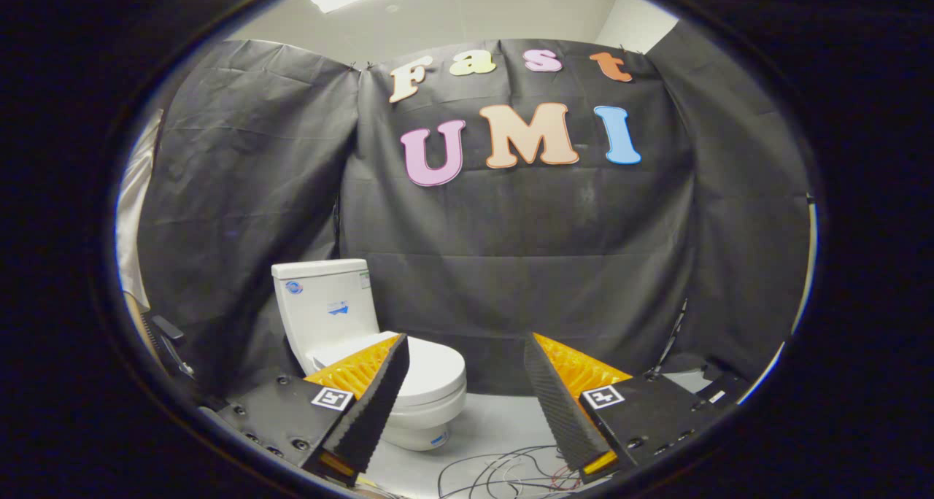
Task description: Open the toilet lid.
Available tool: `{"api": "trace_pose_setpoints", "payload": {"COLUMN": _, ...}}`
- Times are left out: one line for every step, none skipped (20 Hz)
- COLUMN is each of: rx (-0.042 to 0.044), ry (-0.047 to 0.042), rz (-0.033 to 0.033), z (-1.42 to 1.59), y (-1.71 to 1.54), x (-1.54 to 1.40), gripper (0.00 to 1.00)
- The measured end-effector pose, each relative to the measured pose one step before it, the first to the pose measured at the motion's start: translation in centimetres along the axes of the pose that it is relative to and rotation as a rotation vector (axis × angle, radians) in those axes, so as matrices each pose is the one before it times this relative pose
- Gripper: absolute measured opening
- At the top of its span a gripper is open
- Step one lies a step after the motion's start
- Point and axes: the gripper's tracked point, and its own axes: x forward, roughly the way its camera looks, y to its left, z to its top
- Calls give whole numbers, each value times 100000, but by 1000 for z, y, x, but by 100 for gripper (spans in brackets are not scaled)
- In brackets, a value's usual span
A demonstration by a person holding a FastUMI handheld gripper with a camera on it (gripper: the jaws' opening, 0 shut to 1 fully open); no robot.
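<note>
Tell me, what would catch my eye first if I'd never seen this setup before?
Most likely the white toilet, standing on the pale floor against the booth's black cloth wall, with its lid down. Next, the gripper up close: its two ridged fingers are spread wide apart with nothing between them, and the toilet sits beyond them, partly behind one finger. A tangle of thin cables lies on the floor between the fingers.

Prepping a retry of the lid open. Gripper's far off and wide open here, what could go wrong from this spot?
1. The gripper is open, and the toilet sits beyond its fingers, partly behind one of them, so the approach may come in off-centre.
2. The lid lies flat and closed; its front edge looks thin and smooth, so a finger could slip off it.
3. Loose cables lie on the floor ahead and could snag.
</note>
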Motion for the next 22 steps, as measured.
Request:
{"api": "trace_pose_setpoints", "payload": {"rx": -517, "ry": 389, "rz": -142, "z": -279, "y": 97, "x": 29, "gripper": 97}}
{"api": "trace_pose_setpoints", "payload": {"rx": 463, "ry": 38, "rz": -75, "z": -38, "y": -97, "x": 698, "gripper": 96}}
{"api": "trace_pose_setpoints", "payload": {"rx": -61, "ry": 677, "rz": -116, "z": -49, "y": 24, "x": 508, "gripper": 95}}
{"api": "trace_pose_setpoints", "payload": {"rx": -497, "ry": 85, "rz": 38, "z": 54, "y": 83, "x": 292, "gripper": 94}}
{"api": "trace_pose_setpoints", "payload": {"rx": 397, "ry": -303, "rz": -188, "z": 71, "y": -81, "x": 916, "gripper": 93}}
{"api": "trace_pose_setpoints", "payload": {"rx": -216, "ry": 522, "rz": -141, "z": -56, "y": -19, "x": 687, "gripper": 91}}
{"api": "trace_pose_setpoints", "payload": {"rx": -67, "ry": 599, "rz": 8, "z": -347, "y": 50, "x": 502, "gripper": 90}}
{"api": "trace_pose_setpoints", "payload": {"rx": 24, "ry": 724, "rz": 94, "z": -180, "y": 62, "x": 620, "gripper": 89}}
{"api": "trace_pose_setpoints", "payload": {"rx": 22, "ry": 1397, "rz": 507, "z": -329, "y": 156, "x": 610, "gripper": 88}}
{"api": "trace_pose_setpoints", "payload": {"rx": -53, "ry": 1660, "rz": 521, "z": -421, "y": 284, "x": 1146, "gripper": 87}}
{"api": "trace_pose_setpoints", "payload": {"rx": 47, "ry": 1137, "rz": 918, "z": -244, "y": 191, "x": 392, "gripper": 86}}
{"api": "trace_pose_setpoints", "payload": {"rx": 167, "ry": 272, "rz": 1017, "z": 114, "y": 398, "x": 752, "gripper": 85}}
{"api": "trace_pose_setpoints", "payload": {"rx": 1132, "ry": -2780, "rz": 698, "z": 343, "y": 198, "x": 696, "gripper": 85}}
{"api": "trace_pose_setpoints", "payload": {"rx": 1918, "ry": -3985, "rz": -50, "z": 446, "y": 400, "x": 819, "gripper": 85}}
{"api": "trace_pose_setpoints", "payload": {"rx": 2033, "ry": -4417, "rz": -703, "z": 627, "y": 316, "x": 633, "gripper": 85}}
{"api": "trace_pose_setpoints", "payload": {"rx": 1748, "ry": -4046, "rz": -1271, "z": 246, "y": 455, "x": 638, "gripper": 85}}
{"api": "trace_pose_setpoints", "payload": {"rx": 734, "ry": -3065, "rz": -1478, "z": 101, "y": 502, "x": 644, "gripper": 85}}
{"api": "trace_pose_setpoints", "payload": {"rx": -248, "ry": -1589, "rz": -2979, "z": -82, "y": 314, "x": 627, "gripper": 85}}
{"api": "trace_pose_setpoints", "payload": {"rx": -234, "ry": -1101, "rz": -5573, "z": -347, "y": -312, "x": 558, "gripper": 85}}
{"api": "trace_pose_setpoints", "payload": {"rx": 1170, "ry": -1477, "rz": -2963, "z": -2, "y": 327, "x": 334, "gripper": 84}}
{"api": "trace_pose_setpoints", "payload": {"rx": 1227, "ry": -2231, "rz": -1990, "z": 305, "y": 640, "x": 305, "gripper": 83}}
{"api": "trace_pose_setpoints", "payload": {"rx": 590, "ry": -2578, "rz": -2266, "z": 280, "y": 646, "x": 242, "gripper": 82}}
